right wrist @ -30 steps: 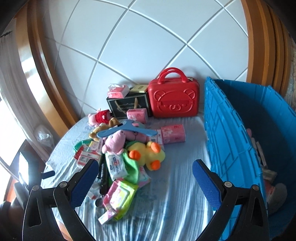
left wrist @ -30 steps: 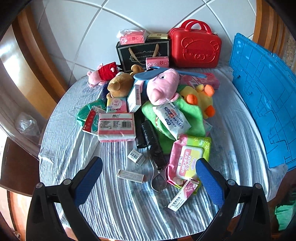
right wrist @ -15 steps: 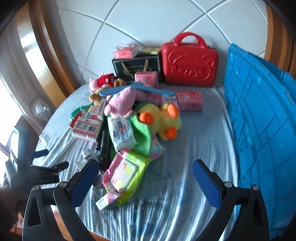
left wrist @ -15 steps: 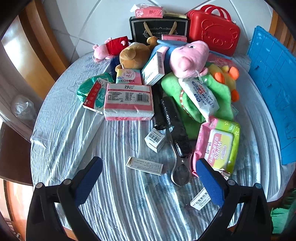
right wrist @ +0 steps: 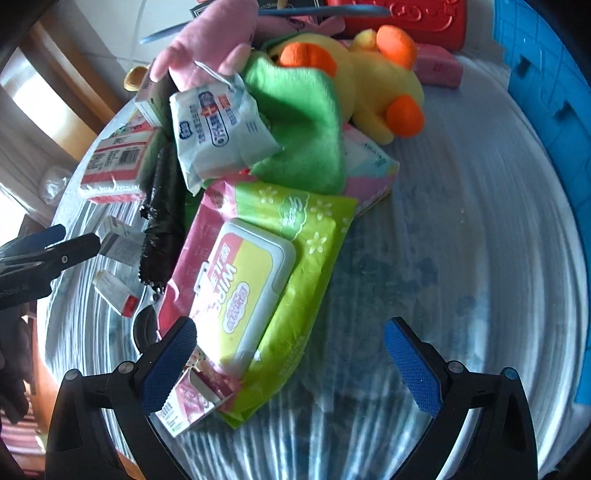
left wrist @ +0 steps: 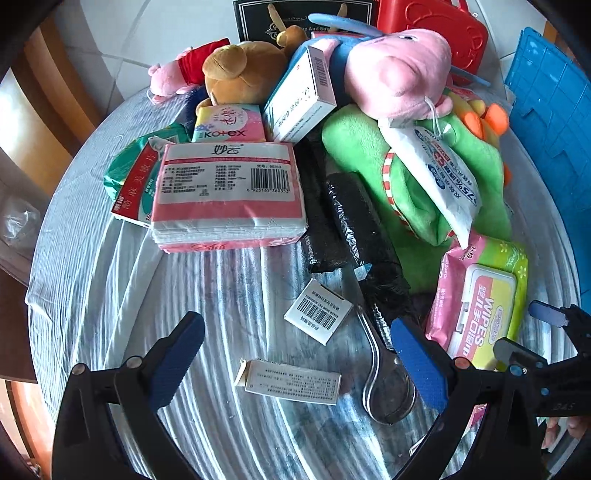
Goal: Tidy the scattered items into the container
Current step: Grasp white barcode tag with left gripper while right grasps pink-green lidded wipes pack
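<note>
My left gripper point(left wrist: 295, 354) is open, low over the striped cloth. A flat white box point(left wrist: 291, 380) lies between its fingers, a small barcode box point(left wrist: 318, 312) sits just ahead, and a metal spoon point(left wrist: 388, 387) rests by the right finger. My right gripper point(right wrist: 291, 365) is also open, and a pink-green wipes pack point(right wrist: 255, 291) lies by its left finger. Behind is a heap with a pink tissue pack point(left wrist: 229, 192), a green plush point(right wrist: 303, 122), a yellow duck point(right wrist: 373, 85) and a pink pig plush point(left wrist: 399, 70). The blue crate point(right wrist: 546, 74) stands at the right.
A red case point(left wrist: 436, 22) and a black gift bag point(left wrist: 295, 18) stand at the back against the tiled wall. Black rolled bags point(left wrist: 362, 236) lie mid-table. The round table's edge point(left wrist: 40, 295) curves close on the left. Bare cloth point(right wrist: 443, 258) lies between the heap and the crate.
Both grippers have dropped and moved in toward the heap. The left now hangs over the small boxes and spoon, and the right over the wipes pack. Both stay open.
</note>
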Tool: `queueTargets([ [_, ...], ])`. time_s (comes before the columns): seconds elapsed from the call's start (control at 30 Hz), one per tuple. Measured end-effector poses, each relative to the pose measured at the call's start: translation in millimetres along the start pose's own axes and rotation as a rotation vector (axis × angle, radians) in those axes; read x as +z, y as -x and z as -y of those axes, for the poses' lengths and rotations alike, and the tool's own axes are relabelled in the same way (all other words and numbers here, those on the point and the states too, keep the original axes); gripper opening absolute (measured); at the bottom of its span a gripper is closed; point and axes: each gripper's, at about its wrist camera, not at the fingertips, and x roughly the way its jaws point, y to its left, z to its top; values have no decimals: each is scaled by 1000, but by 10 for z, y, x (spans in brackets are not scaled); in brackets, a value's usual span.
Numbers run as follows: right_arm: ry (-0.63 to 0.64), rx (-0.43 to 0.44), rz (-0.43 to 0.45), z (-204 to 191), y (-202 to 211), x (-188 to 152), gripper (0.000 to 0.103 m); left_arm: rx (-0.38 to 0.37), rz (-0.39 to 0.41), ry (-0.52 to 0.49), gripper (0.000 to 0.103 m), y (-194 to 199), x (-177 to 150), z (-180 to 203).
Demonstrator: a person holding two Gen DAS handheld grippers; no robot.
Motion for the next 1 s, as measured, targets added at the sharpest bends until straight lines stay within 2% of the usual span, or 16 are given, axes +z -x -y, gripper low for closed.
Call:
queueTargets([
  [0.23, -65, 68, 9, -50, -332, 67, 102, -3, -28, -20, 103, -208, 49, -21],
  [0.5, -28, 7, 11, -291, -438, 200, 103, 4, -60, -19, 102, -386, 50, -54],
  [0.57, -9, 2, 2, -368, -435, 205, 98, -21, -65, -14, 92, -405, 44, -52],
  [0.63, -7, 1, 10, -404, -394, 208, 81, -59, -61, -4, 72, -381, 42, -45],
  [0.67, -15, 2, 14, -400, -367, 216, 75, -84, -58, 7, 67, -360, 46, -48],
  [0.73, -34, 10, 19, -370, -315, 242, 59, -115, -60, 24, 49, -336, 59, -44],
  [0.8, -35, 29, 12, -358, -288, 267, 53, -113, -65, 25, 40, -325, 60, -36],
  [1.0, -26, 34, 25, -387, -177, 254, 47, -132, -19, 50, 40, -154, 34, -68],
])
